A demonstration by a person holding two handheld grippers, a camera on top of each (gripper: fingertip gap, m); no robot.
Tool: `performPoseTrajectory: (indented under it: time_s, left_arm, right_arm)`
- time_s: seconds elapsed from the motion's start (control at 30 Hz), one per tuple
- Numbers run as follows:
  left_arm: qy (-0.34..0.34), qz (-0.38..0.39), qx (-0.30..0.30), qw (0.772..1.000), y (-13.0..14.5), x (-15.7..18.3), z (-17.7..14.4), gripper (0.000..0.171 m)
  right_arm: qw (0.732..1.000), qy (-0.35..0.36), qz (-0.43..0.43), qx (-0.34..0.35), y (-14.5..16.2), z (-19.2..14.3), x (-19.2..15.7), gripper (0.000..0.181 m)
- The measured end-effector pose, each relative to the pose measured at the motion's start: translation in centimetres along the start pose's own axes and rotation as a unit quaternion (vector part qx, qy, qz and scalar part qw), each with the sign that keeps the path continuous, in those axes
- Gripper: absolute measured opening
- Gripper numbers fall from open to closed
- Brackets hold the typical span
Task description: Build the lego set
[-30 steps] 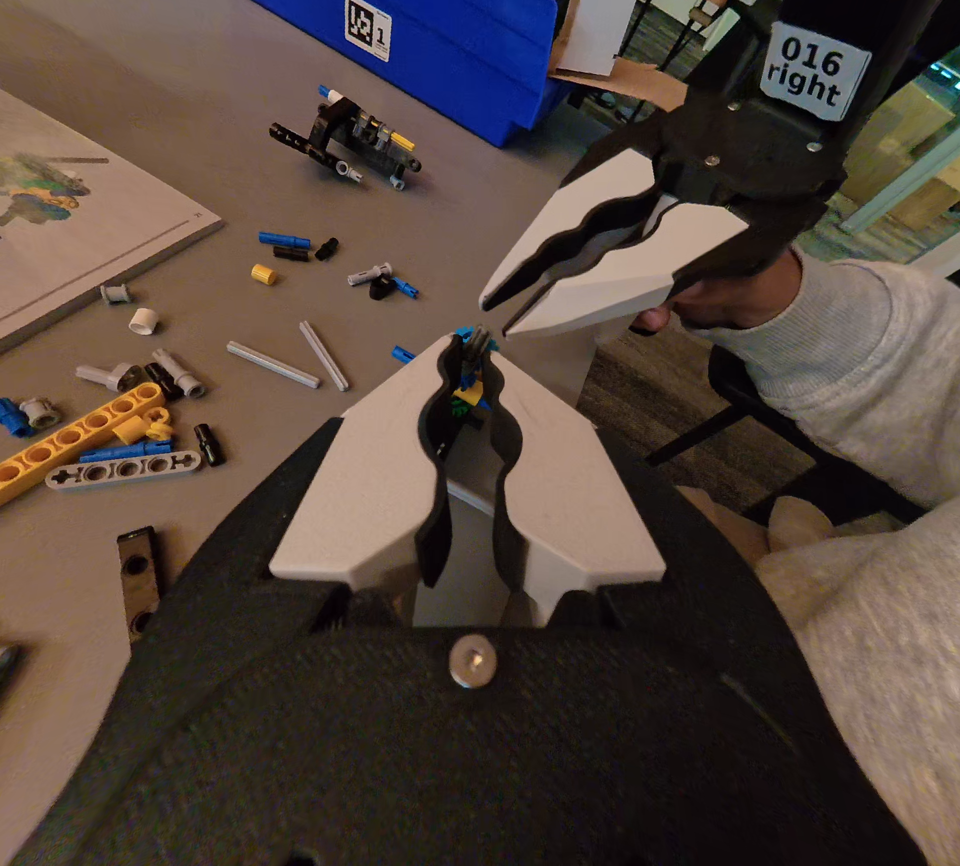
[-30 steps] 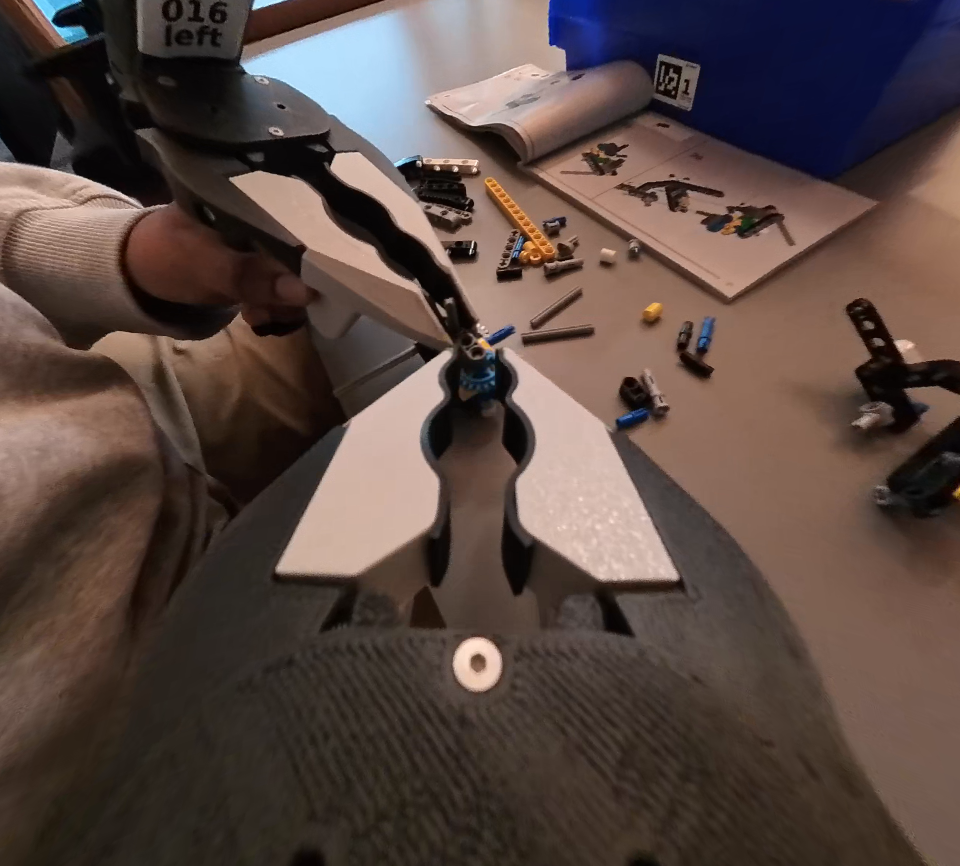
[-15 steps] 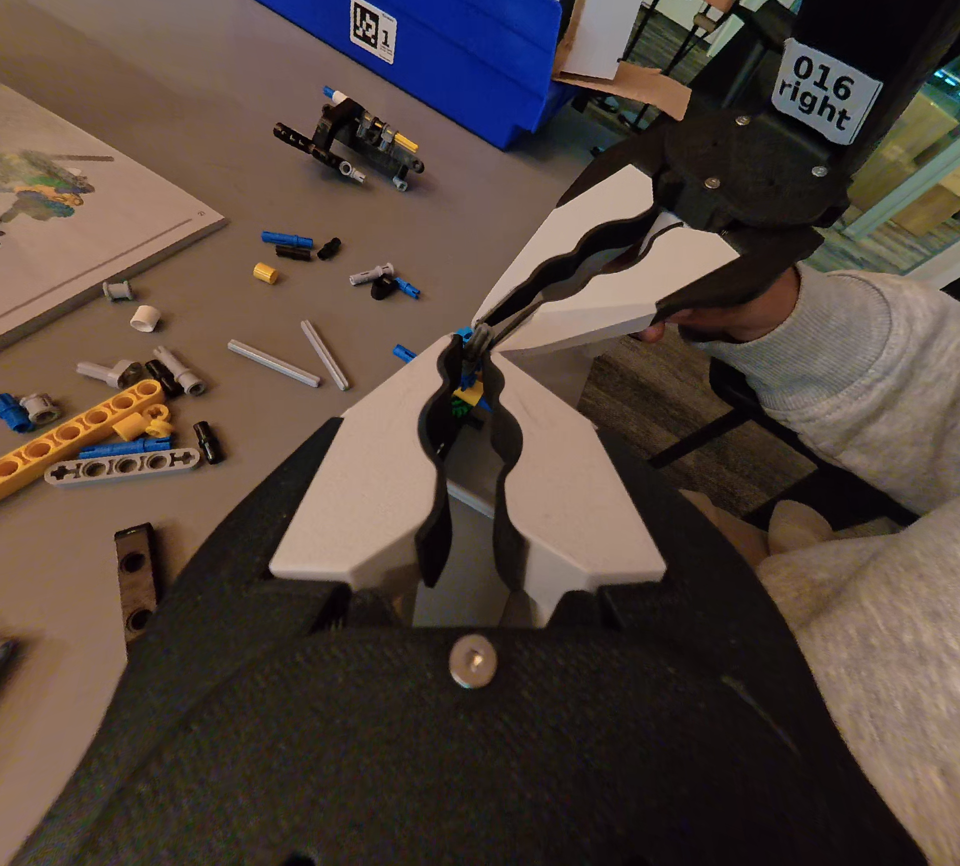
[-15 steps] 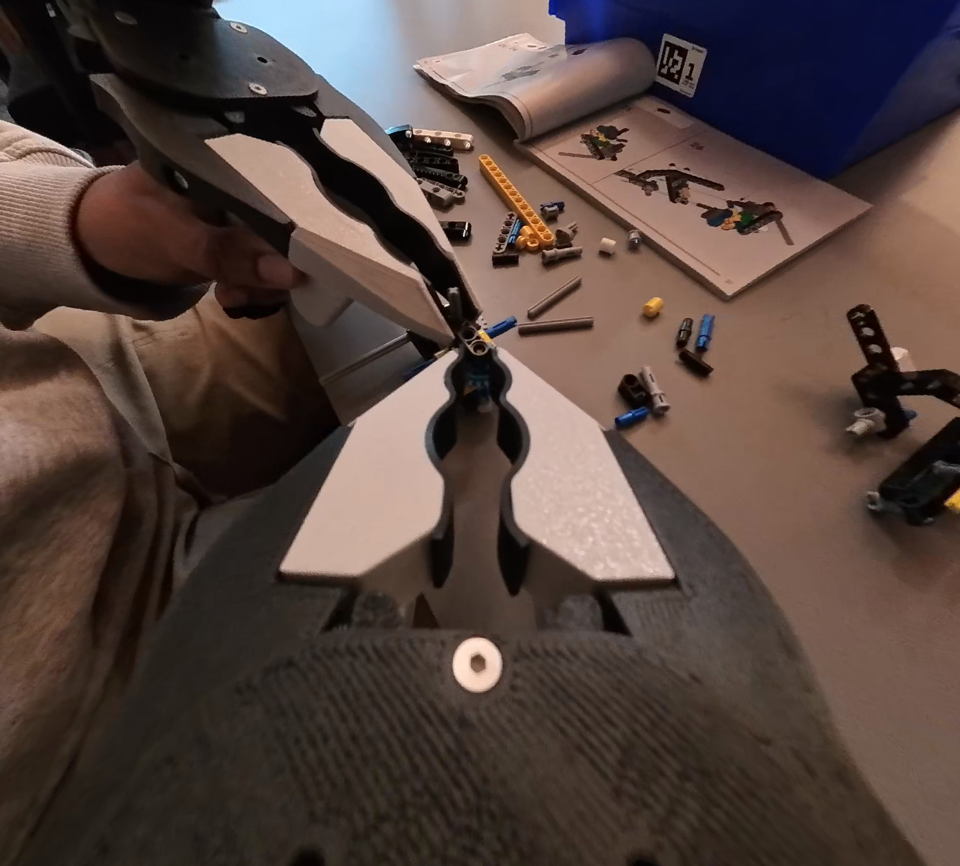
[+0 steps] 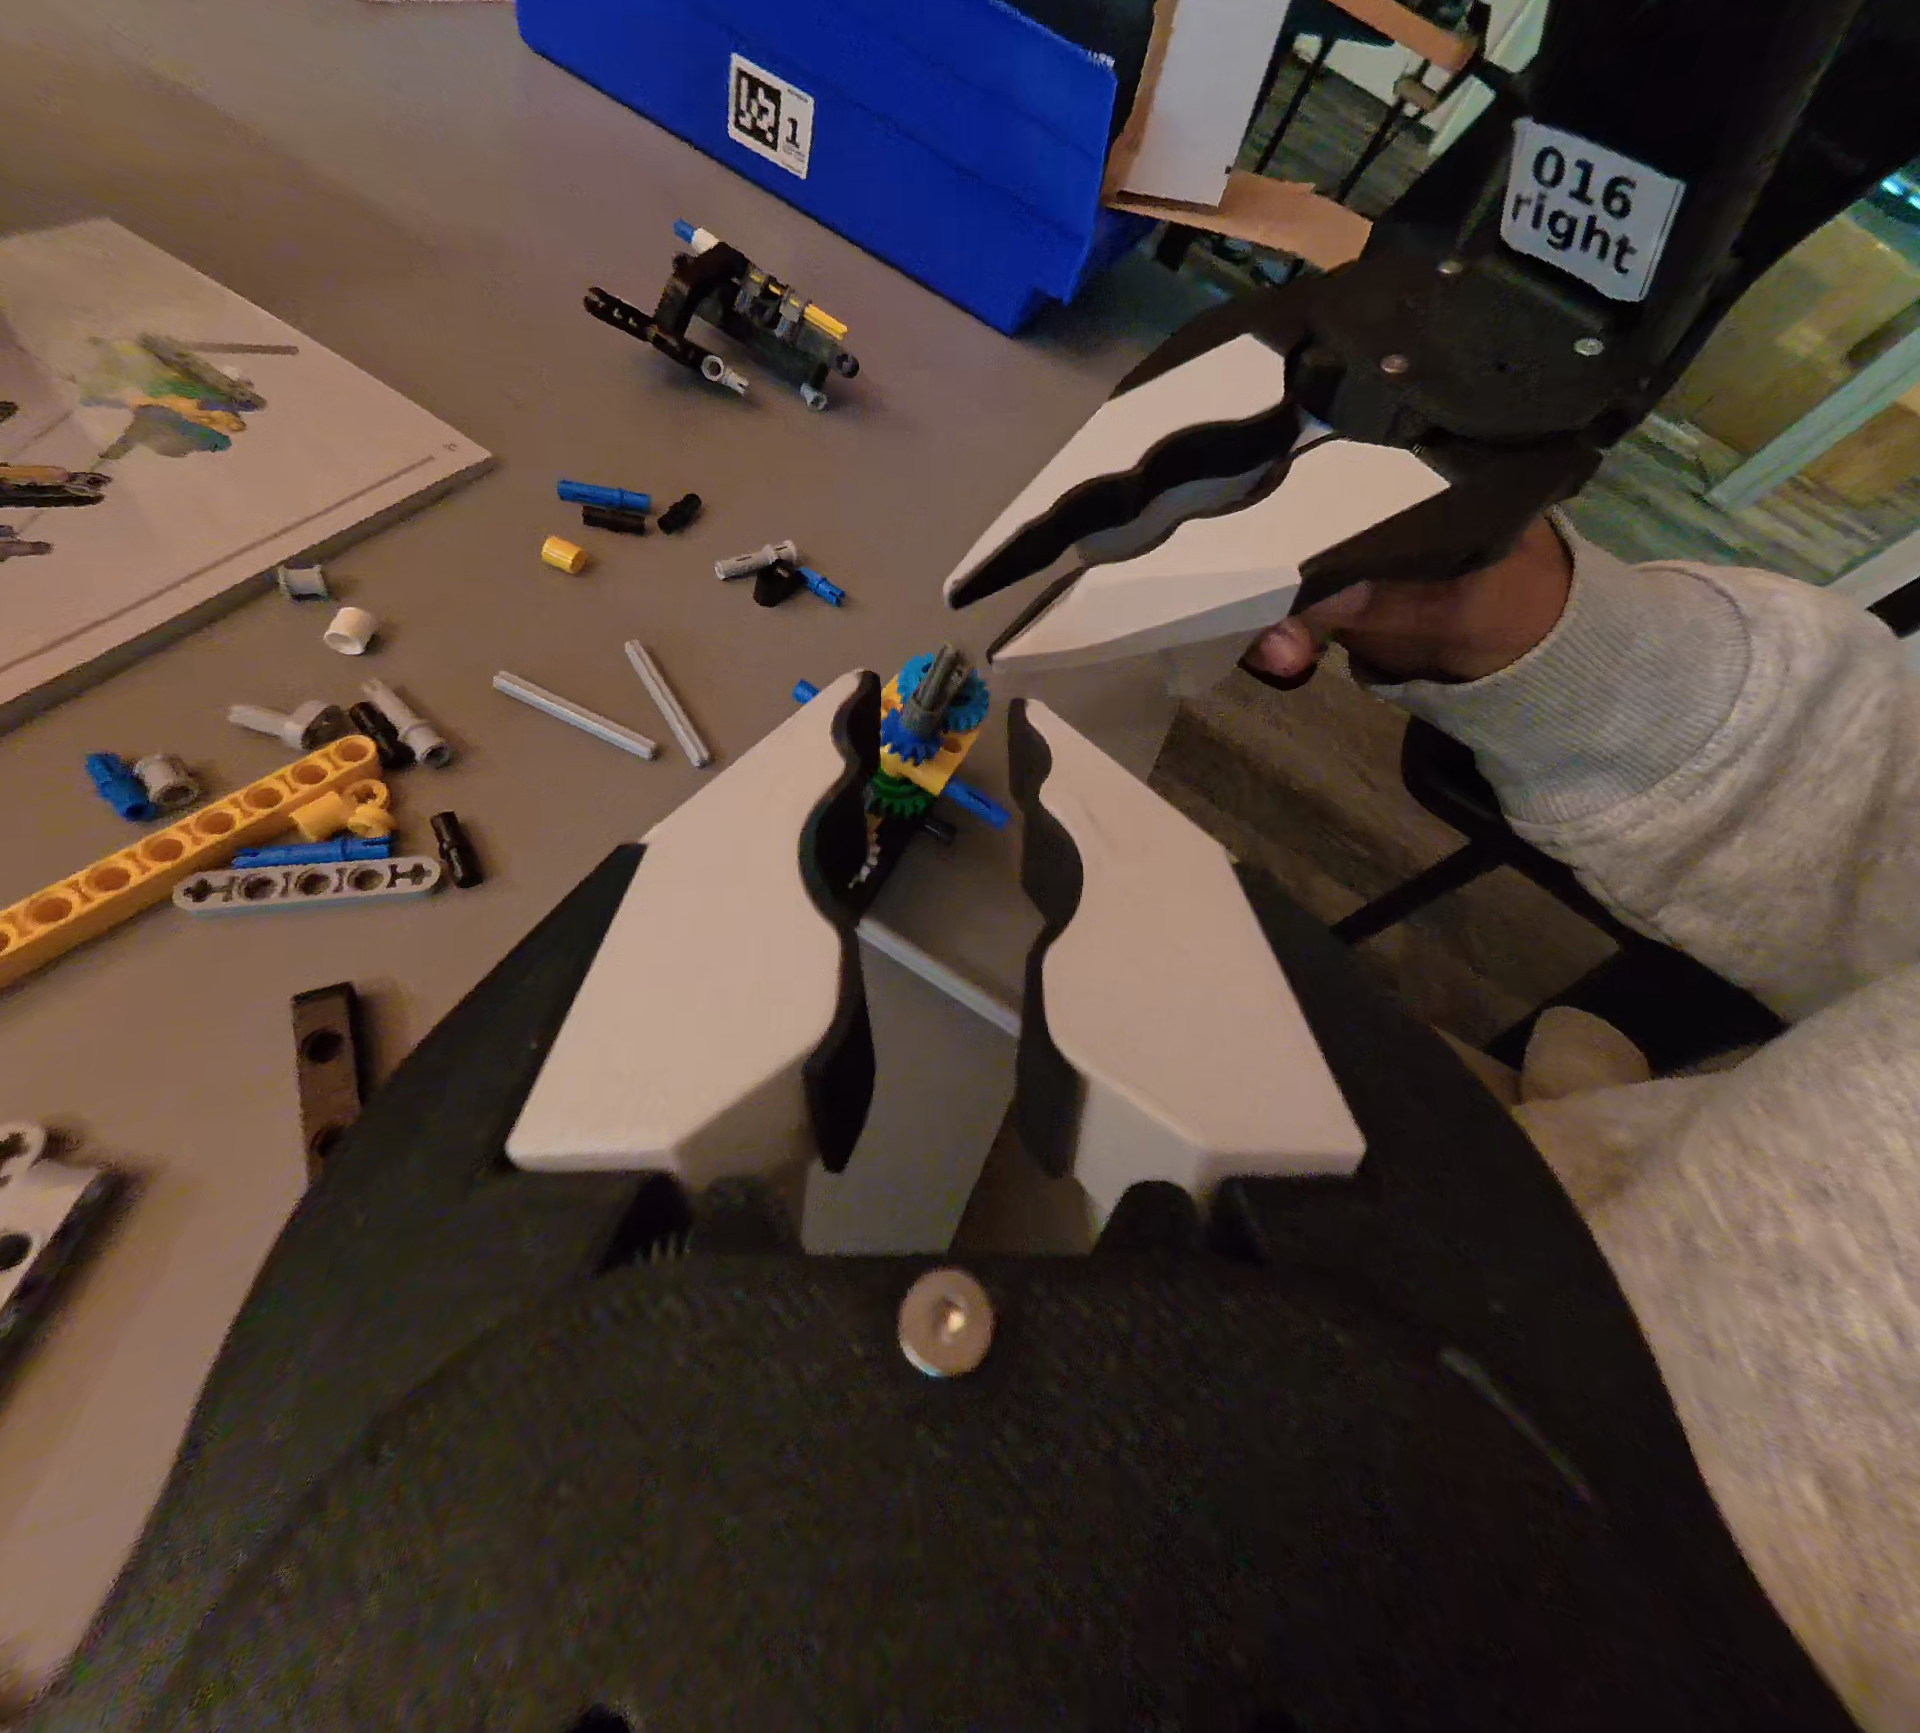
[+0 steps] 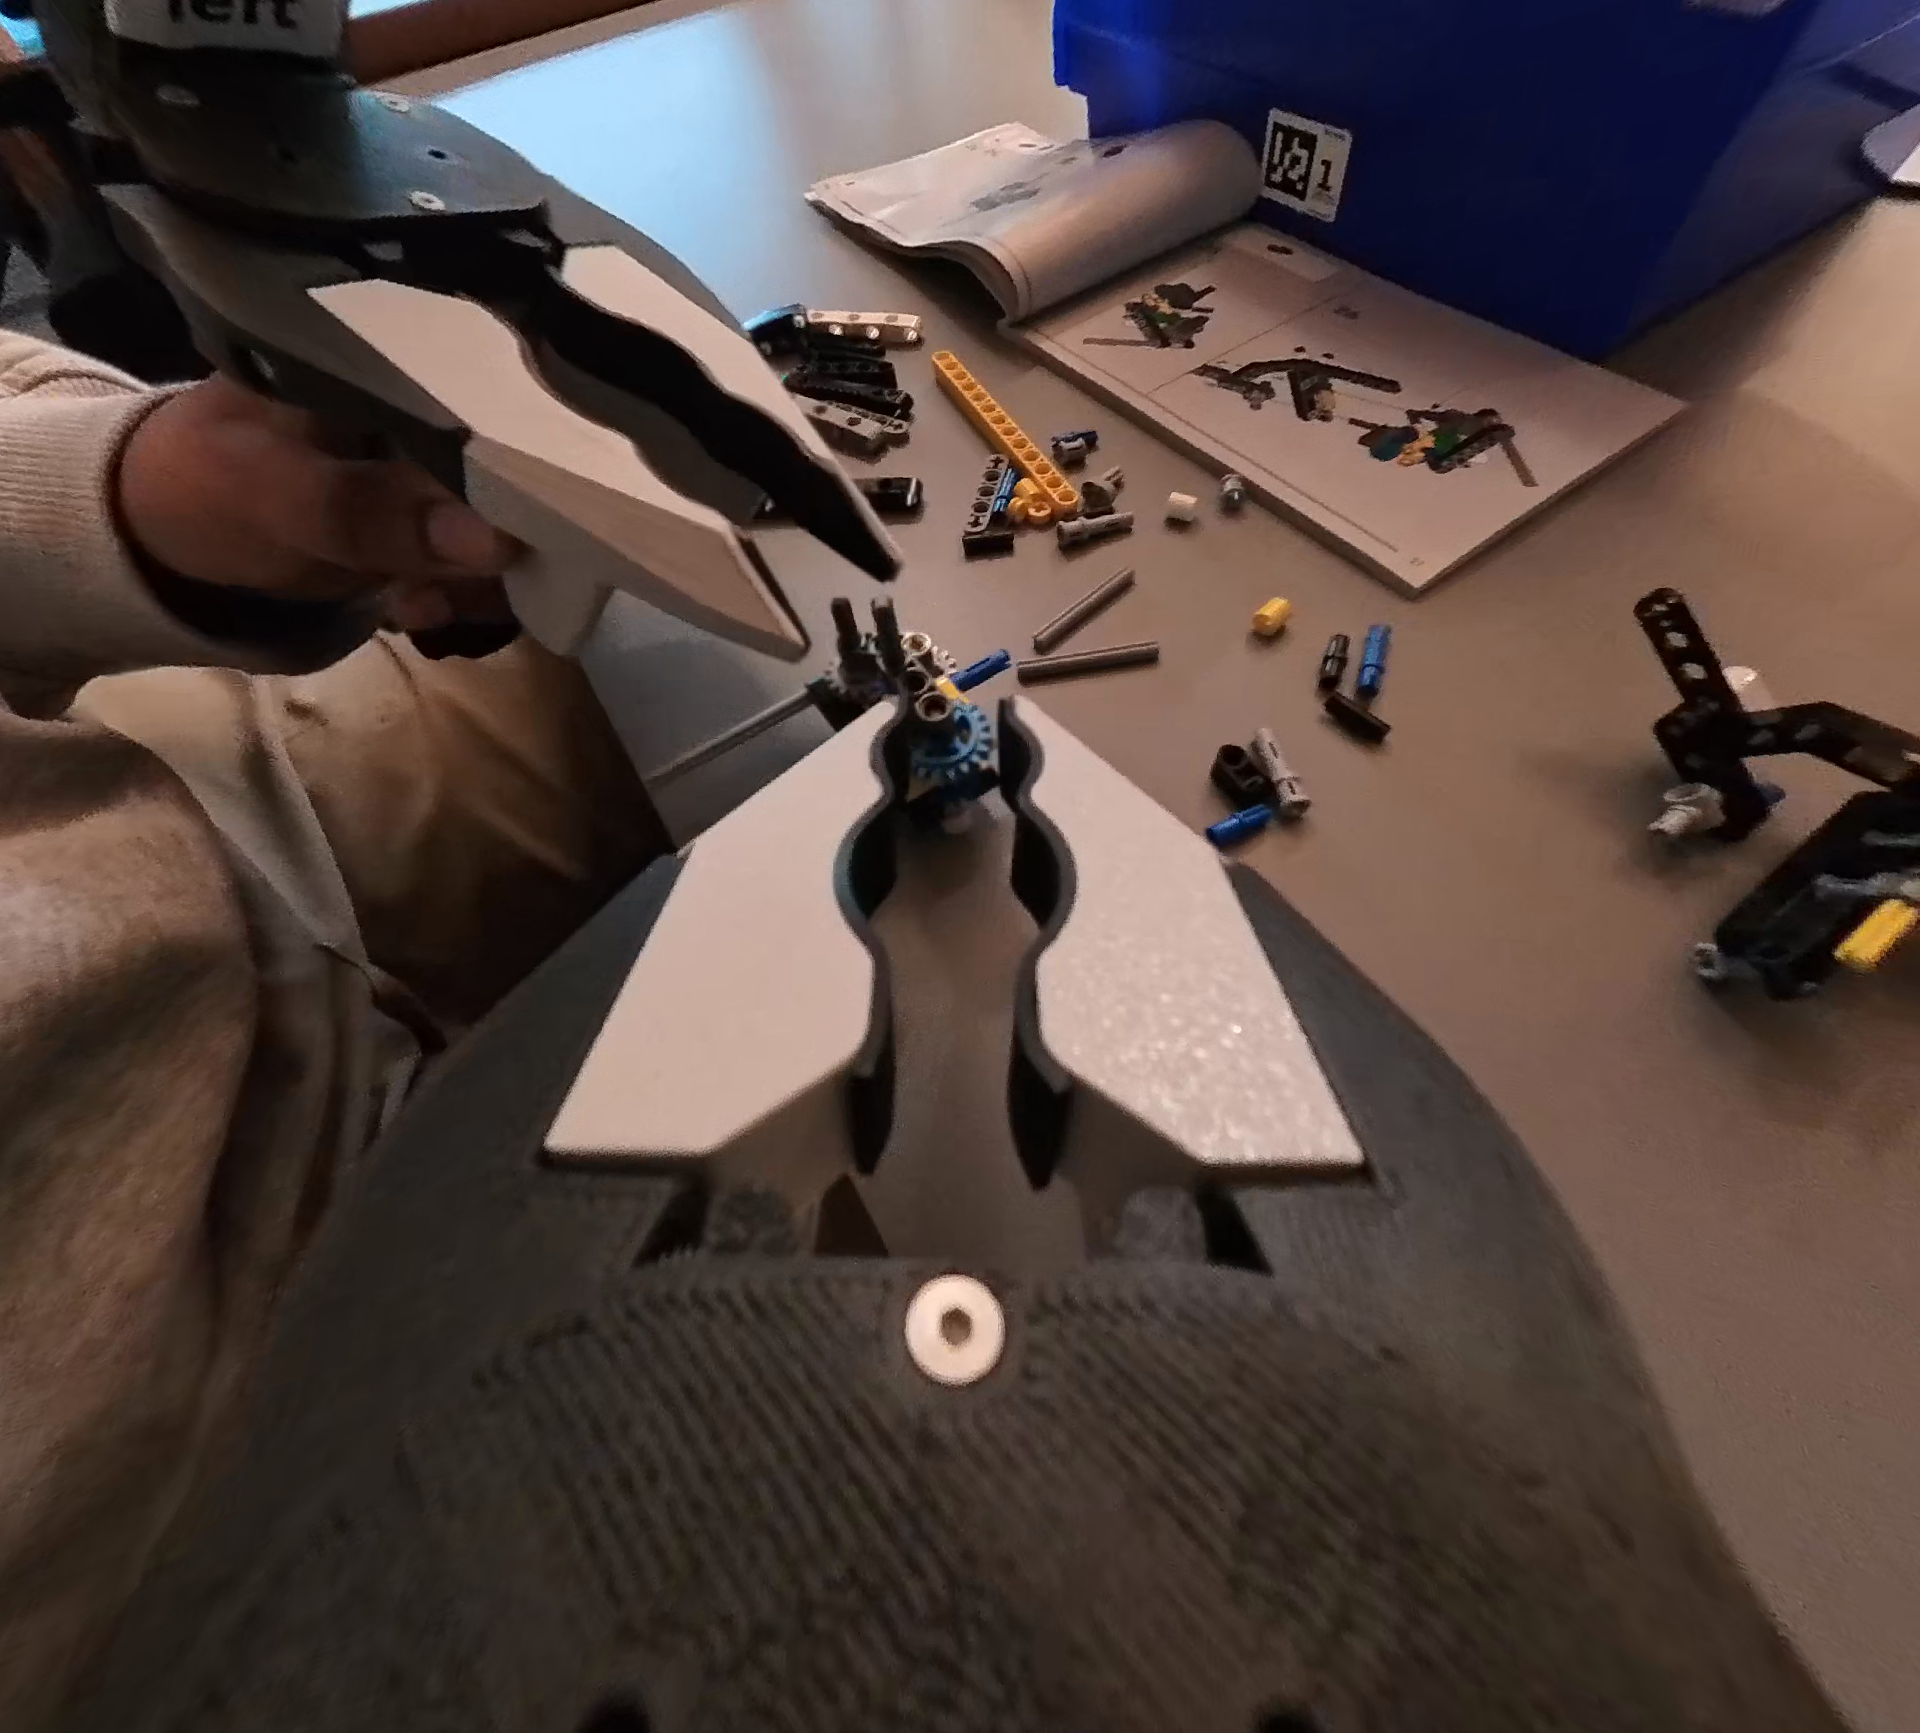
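**Small gear piece at the near worktop edge**

The left gripper (image 5: pixel 930 696) has its jaws wide apart, with the small gear build (image 5: pixel 925 738) loose between them. The right gripper (image 6: pixel 945 712) jaws are a little apart around the blue gear. Loose pieces lie farther in.

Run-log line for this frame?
left tool: open | right tool: open | gear piece: near table edge, between left tool's tips, appears ungripped
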State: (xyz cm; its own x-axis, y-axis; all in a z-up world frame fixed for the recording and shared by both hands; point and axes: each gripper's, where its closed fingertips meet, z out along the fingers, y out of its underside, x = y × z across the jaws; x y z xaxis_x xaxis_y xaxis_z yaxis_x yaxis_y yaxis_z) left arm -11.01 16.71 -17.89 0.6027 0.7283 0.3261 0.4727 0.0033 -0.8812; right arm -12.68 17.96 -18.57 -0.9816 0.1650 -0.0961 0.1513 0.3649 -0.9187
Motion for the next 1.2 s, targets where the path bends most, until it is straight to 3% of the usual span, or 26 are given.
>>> performPoseTrajectory:
  time_s: [0.37, 0.63, 0.77, 0.87, 0.97, 1.07, 1.13, 1.2]
  left_arm:
    - [-0.005, -0.032, 0.053, 0.998, 0.1, -0.3, -3.8, 0.022]
    - [-0.003, -0.037, 0.090, 0.995, 1.1, 0.2, -6.5, 0.023]
    - [-0.034, -0.012, 0.060, 0.998, 3.7, 0.1, -7.3, 0.030]
    - [-0.053, 0.031, 0.069, 0.996, 2.8, 0.8, -8.1, 0.036]
    - [-0.078, 0.071, 0.039, 0.994, 3.6, 0.3, -8.1, 0.045]
    - [-0.049, 0.057, 0.037, 0.997, 4.0, 1.0, -7.5, 0.057]
    - [-0.038, 0.041, 0.048, 0.997, 3.9, 1.1, -7.4, 0.055]
    - [-0.036, 0.029, 0.061, 0.997, 3.5, 0.7, -7.1, 0.052]
  right_arm:
    - [0.999, 0.043, 0.007, 0.000, -1.6, -0.2, 0.0, 0.013]
    - [0.980, 0.028, 0.137, 0.141, -6.3, -4.1, 1.0, 0.016]
    - [0.977, 0.096, 0.151, 0.119, -4.7, -4.9, 2.1, 0.020]
    - [0.975, 0.150, 0.128, 0.100, -3.0, -4.9, 2.2, 0.025]
    - [0.971, 0.183, 0.115, 0.100, -1.4, -4.3, 2.4, 0.035]
    - [0.975, 0.186, 0.092, 0.076, -0.4, -3.2, 2.4, 0.041]
    - [0.973, 0.195, 0.086, 0.085, -0.9, -3.0, 3.0, 0.059]
    - [0.967, 0.160, 0.112, 0.161, -4.2, -3.3, 3.3, 0.055]
